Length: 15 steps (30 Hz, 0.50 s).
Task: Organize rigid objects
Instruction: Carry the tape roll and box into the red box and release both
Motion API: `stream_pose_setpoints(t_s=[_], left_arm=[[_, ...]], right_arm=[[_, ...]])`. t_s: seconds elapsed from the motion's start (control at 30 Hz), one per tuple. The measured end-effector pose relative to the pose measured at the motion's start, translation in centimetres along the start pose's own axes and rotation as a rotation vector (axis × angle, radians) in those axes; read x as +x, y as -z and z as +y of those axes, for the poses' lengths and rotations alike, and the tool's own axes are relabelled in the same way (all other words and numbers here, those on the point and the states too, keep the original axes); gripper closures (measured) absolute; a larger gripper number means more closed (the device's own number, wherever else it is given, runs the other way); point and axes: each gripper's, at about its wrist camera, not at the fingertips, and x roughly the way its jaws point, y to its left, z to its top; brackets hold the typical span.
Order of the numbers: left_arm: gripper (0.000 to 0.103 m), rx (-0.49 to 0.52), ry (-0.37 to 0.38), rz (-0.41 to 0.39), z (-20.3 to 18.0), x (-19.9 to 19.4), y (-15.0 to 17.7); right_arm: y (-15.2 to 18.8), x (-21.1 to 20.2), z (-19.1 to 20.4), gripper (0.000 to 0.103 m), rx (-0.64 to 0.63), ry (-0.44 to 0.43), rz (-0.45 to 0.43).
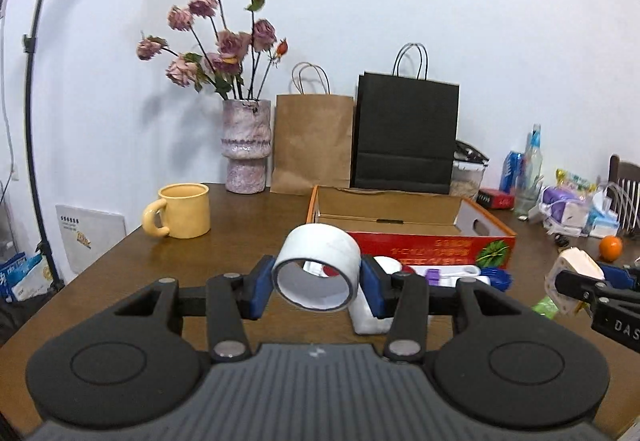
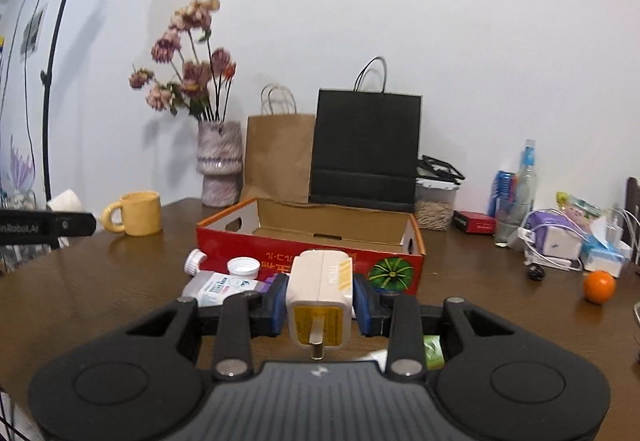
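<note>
Left wrist view: a roll of white tape [image 1: 316, 267] sits clamped between the blue pads of the left gripper [image 1: 316, 283], held above the brown wooden table [image 1: 120, 273] with its open core facing the camera. Just beyond it lies a white block [image 1: 366, 315] on the tabletop, and past that an open red cardboard box [image 1: 400, 225] with a printed front panel. Small white and purple items lie along the box's near side. At the right edge of this view the right gripper [image 1: 580, 287] is closed on a cream charger plug.

In the right wrist view that charger plug [image 2: 320, 301] is pinched between the right gripper's [image 2: 320, 305] pads, its metal prongs pointing back at the camera. Below and left of it lie a white bottle [image 2: 220, 287] on its side and a loose white cap [image 2: 243, 267], both just in front of the red box [image 2: 312, 241].

Further out, a yellow mug [image 1: 180, 211] stands left of the box. Against the white wall stand a mottled pink vase [image 1: 246, 147] of dried roses, a brown paper bag [image 1: 312, 141] and a black paper bag [image 1: 406, 133]. On the table's right side are bottles, cables, packets and an orange [image 2: 598, 286]. A black light stand [image 1: 34, 113] rises at the far left.
</note>
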Motion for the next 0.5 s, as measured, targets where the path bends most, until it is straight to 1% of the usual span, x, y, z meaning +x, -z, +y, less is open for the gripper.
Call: stream_pose_setpoints(t_s=[0.1, 0.2, 0.4, 0.5], left_arm=[[0.057, -0.012, 0.008, -0.008, -0.7, -1.7, 0.1], [0.057, 0.006, 0.016, -0.027, -1.5, -2.6, 0.0], [0.057, 0.025, 0.023, -0.041, -2.5, -2.8, -0.1], [0.056, 0.031, 0.018, -0.035, -2.6, -1.9, -0.2]], right_arm=[[0.2, -2.2, -0.6, 0.072, 0.008, 0.003, -0.015], [0.2, -3.4, -1.3, 0.072, 0.02, 0.014, -0.032], [0.9, -3.7, -2.4, 0.072, 0.043, 0.021, -0.023], [0.9, -3.2, -3.0, 0.072, 0.049, 0.018, -0.024]])
